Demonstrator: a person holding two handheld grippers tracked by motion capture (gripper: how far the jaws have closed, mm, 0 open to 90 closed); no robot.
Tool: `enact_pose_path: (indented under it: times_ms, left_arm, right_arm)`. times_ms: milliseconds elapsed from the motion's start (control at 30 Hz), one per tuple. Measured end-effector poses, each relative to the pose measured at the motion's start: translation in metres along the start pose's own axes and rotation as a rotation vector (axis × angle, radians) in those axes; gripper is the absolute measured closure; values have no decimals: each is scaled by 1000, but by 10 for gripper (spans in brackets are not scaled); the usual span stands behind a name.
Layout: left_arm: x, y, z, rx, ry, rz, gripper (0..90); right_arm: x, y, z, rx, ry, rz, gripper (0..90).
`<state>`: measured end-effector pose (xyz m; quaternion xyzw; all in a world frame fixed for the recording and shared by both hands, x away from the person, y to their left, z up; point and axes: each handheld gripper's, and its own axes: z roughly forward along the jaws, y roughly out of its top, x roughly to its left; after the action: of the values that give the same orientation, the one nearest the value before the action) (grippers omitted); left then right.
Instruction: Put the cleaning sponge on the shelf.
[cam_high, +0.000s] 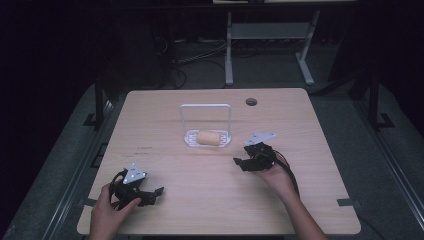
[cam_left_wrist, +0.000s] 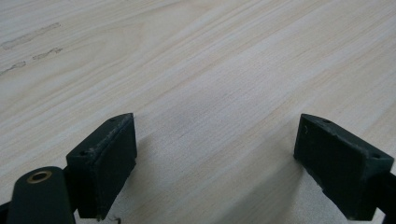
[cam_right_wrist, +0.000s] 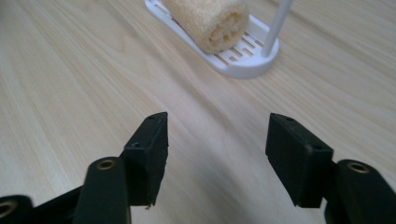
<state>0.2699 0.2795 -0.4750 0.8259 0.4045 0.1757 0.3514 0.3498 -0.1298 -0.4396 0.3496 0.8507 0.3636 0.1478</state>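
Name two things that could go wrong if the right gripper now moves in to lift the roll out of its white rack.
1. The roll looks soft and spongy; the right gripper, open and aimed at its end, might squash it or slip off.
2. The white rack looks light, and its upright frame arches over the roll; a jaw catching it could probably tip or drag the rack across the table.

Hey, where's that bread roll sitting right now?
In the high view the bread roll lies in the white slotted tray at the table's centre, under its upright handle, just ahead and left of the right gripper.
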Motion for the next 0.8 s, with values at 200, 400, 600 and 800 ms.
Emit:
enact_pose_path:
  times_ms: [200,400,600,800]
  left_arm:
    - [0,0,0,-1,0,0,126]
    - [0,0,0,-3,0,0,127]
    - [0,0,0,-3,0,0,127]
    - [0,0,0,-3,0,0,126]
  right_arm:
    - [-2,-15,-12,-15,-6,13,290]
    - [-4,-33,-27,-27,-11,35,215]
    - [-6,-47,-35,-20,-28,50,152]
    - [-5,-69,-44,-14,-58,78,131]
